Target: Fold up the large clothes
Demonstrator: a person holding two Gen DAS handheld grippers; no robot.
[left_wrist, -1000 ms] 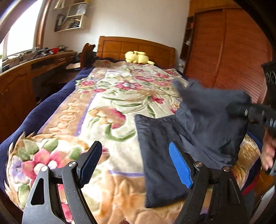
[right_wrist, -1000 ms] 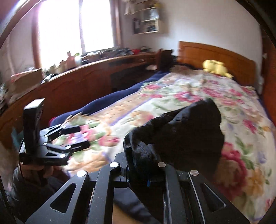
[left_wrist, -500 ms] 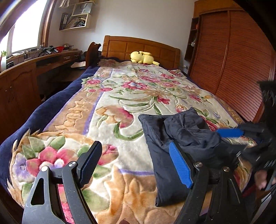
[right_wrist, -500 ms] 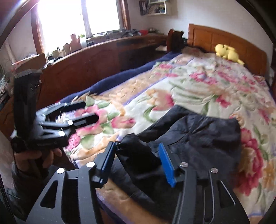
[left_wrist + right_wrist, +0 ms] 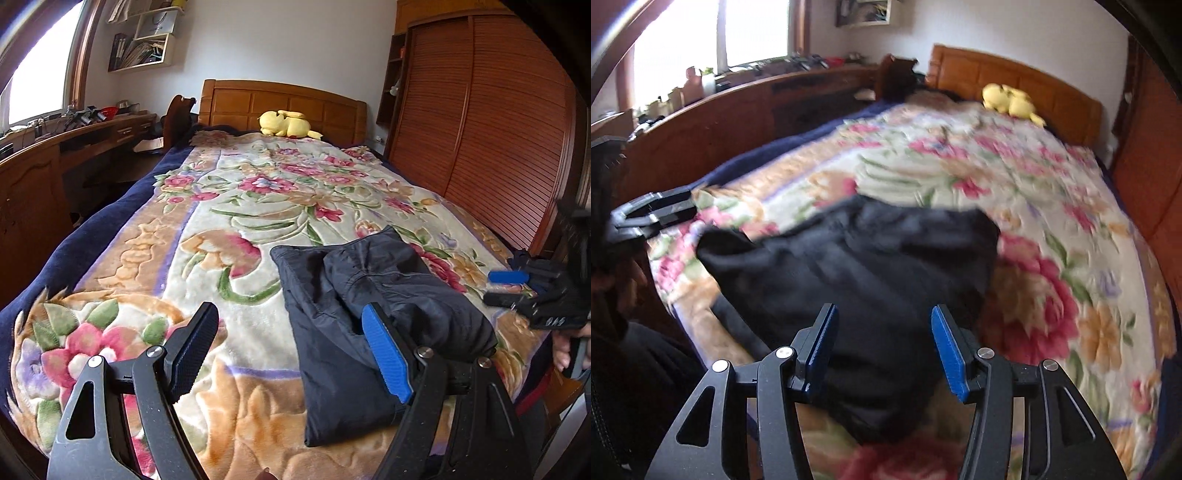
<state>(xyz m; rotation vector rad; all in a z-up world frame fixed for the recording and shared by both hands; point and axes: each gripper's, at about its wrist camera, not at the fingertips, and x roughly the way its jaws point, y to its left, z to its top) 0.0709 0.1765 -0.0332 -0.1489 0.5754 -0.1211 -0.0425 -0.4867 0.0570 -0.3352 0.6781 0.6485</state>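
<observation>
A dark navy garment [image 5: 354,317] lies folded in a thick bundle on the floral blanket [image 5: 236,206] near the foot of the bed; it also shows in the blurred right wrist view [image 5: 871,269]. My left gripper [image 5: 291,350] is open and empty, hovering over the bed's near edge just left of the garment. My right gripper [image 5: 881,343] is open and empty, just above the garment's near end; in the left wrist view it [image 5: 513,286] is at the right, beside the garment.
A yellow plush toy [image 5: 286,123] lies by the wooden headboard [image 5: 280,103]. A long wooden desk [image 5: 44,162] runs along the left of the bed. A slatted wooden wardrobe [image 5: 491,122] stands on the right.
My right gripper carried a fold of the garment down onto the pile, opened and let go, then drew back toward the bed's edge. The left gripper stayed open.
</observation>
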